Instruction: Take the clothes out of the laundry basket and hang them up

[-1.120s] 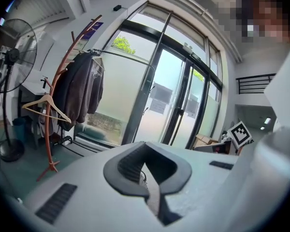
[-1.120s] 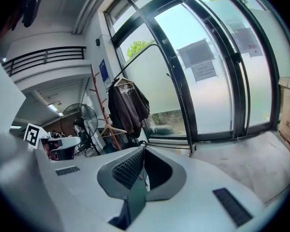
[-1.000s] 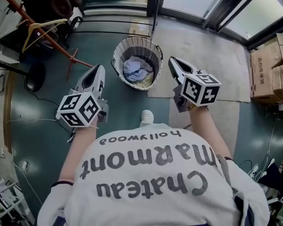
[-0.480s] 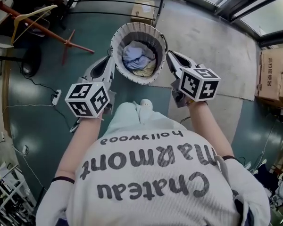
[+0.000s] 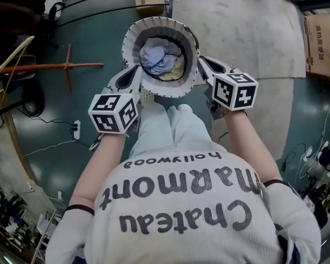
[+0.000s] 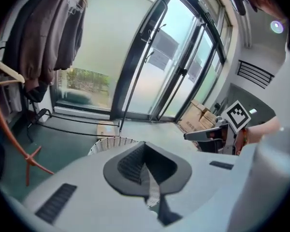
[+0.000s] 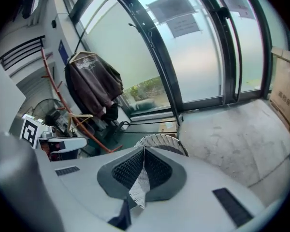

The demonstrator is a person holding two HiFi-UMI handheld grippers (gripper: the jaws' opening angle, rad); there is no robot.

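1 basket, 2 grippers, maybe 2 garments.

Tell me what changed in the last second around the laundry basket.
The left gripper and the right gripper moved forward and down, from short of the white woven laundry basket to close beside its rim, one on each side. Nothing was taken hold of or let go: both stayed shut and empty. The pile of clothes, pale blue on top, lies in the basket as before.
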